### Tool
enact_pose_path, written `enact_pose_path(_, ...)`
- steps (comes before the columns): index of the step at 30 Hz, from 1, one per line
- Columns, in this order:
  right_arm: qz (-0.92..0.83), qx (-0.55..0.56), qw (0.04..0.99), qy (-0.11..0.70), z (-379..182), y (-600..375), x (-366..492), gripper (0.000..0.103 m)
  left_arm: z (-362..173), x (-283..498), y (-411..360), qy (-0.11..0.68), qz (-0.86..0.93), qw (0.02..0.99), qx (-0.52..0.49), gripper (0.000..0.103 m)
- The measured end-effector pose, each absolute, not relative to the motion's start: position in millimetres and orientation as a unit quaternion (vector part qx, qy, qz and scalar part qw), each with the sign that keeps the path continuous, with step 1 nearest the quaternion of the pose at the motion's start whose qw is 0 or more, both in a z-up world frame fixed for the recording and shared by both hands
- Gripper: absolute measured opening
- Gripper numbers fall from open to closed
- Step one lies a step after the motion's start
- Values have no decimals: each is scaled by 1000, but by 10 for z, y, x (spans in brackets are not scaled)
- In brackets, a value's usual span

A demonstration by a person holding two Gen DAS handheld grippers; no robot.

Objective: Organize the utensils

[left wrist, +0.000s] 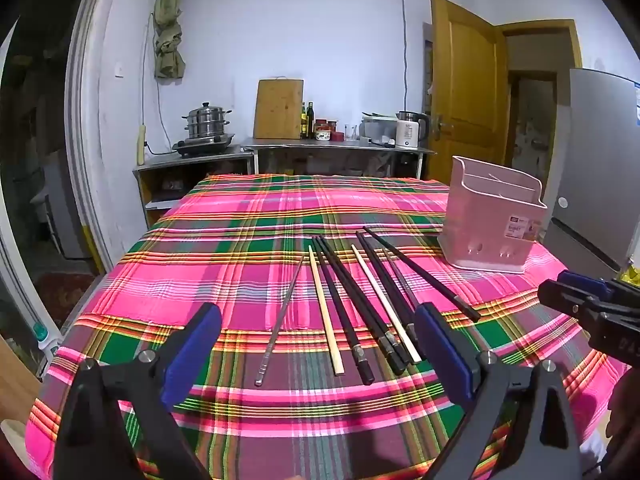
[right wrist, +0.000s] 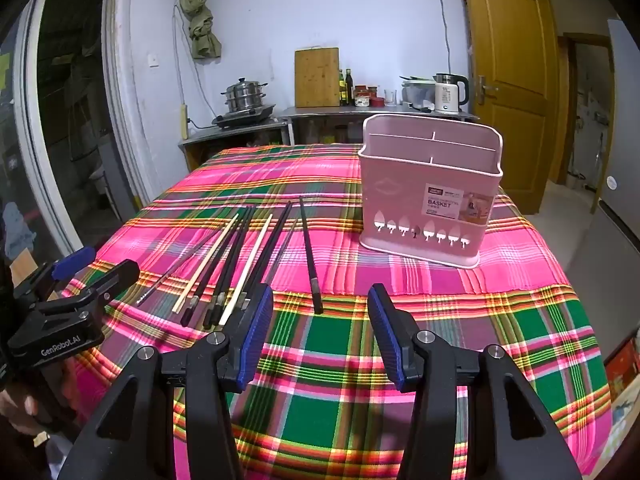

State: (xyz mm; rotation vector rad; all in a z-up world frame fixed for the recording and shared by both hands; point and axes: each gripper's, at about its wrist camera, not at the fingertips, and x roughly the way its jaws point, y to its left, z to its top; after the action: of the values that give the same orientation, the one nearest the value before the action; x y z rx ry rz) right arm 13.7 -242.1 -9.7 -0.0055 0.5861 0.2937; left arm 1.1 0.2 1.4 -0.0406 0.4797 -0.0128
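Chopsticks (left wrist: 360, 304) loose on plaid tablecloth (left wrist: 240, 240) beside pink basket (right wrist: 430, 196) — both grippers' fingers (left wrist: 192, 344) (right wrist: 256, 332) apart, empty.

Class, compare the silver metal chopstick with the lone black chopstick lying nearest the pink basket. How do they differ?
The silver metal chopstick is thin, shiny and lies at the row's left end. The lone black chopstick is thicker, matte and lies at the right end, nearest the pink basket. Both rest flat on the plaid tablecloth, ungripped.

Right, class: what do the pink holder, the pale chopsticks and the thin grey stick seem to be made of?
Pink holder: likely moulded plastic, matte, with leaf-shaped cut-outs. Pale chopsticks: probably bare wood or bamboo, cream and unshiny. Thin grey stick: apparently metal, perhaps steel, with a glinting silvery sheen.
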Motion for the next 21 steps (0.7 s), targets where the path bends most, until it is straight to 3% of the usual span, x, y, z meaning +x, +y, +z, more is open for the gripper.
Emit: enact_pose_path(21,142,-3,949,283,-81,-2396,139,50,-18,9,-25,238,-9,971,-19,98)
